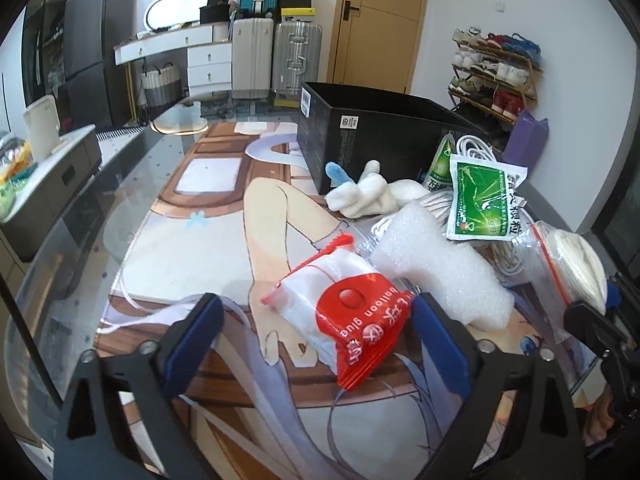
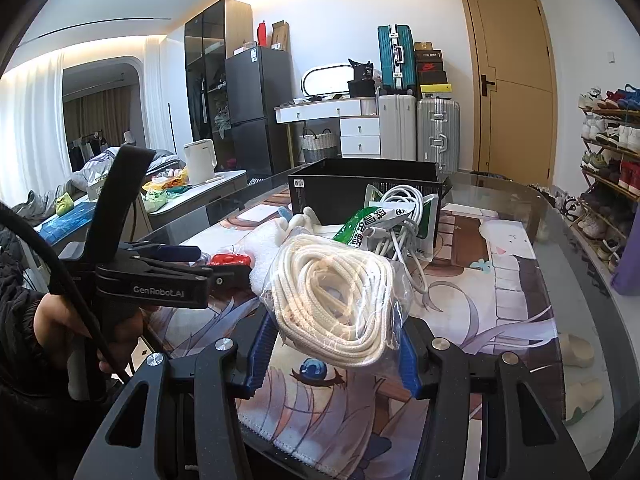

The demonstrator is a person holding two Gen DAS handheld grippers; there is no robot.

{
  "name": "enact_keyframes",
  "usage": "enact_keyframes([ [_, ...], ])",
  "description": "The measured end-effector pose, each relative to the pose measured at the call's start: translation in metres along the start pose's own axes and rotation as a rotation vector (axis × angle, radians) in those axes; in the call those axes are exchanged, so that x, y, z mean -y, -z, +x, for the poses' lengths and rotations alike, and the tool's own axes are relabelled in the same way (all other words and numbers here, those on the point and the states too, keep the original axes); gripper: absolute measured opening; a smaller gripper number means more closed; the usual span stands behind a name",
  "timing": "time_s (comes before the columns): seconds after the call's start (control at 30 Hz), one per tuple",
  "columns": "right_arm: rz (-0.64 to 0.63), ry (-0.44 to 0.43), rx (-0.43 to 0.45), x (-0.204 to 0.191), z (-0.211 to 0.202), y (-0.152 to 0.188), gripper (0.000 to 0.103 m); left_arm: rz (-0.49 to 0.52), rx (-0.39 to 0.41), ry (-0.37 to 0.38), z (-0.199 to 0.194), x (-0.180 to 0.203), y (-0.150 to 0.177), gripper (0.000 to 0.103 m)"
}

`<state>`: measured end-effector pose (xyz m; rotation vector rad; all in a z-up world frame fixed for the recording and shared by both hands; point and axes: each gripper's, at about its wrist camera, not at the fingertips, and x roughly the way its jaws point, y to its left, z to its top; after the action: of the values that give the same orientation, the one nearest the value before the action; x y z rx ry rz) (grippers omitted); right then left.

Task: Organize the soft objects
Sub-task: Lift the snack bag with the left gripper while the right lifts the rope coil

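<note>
You are holding your left claw (image 1: 316, 332) spread around the red-and-white balloon glue packet (image 1: 344, 320) lying on the tabletop (image 1: 80, 280), the blue pads not pressing it as far as the left wrist view shows. Your right claw (image 2: 334, 346) is gripping the bagged coil of white rope (image 2: 332, 300) and carrying it clear of the printed mat (image 2: 500, 280). The slippery plastic bag is likely sagging, so it could slide out if you tilt it. The foam block (image 1: 436, 272) is sitting just beside the packet and could get pinched along with it. The black box (image 2: 364, 188) is standing open behind the clutter of cables (image 2: 400, 216) and green sachets (image 1: 480, 204); the left half of the mat is giving you free room.
</note>
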<state>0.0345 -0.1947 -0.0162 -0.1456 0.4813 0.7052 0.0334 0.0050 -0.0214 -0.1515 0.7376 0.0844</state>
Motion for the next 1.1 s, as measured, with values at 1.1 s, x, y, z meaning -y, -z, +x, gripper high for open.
enact_keyframes([
  [1.1, 0.003, 0.002, 0.021, -0.001, -0.003, 0.0, 0.052, 0.057, 0.041, 0.039, -0.022, 0.005, 0.003, 0.061],
])
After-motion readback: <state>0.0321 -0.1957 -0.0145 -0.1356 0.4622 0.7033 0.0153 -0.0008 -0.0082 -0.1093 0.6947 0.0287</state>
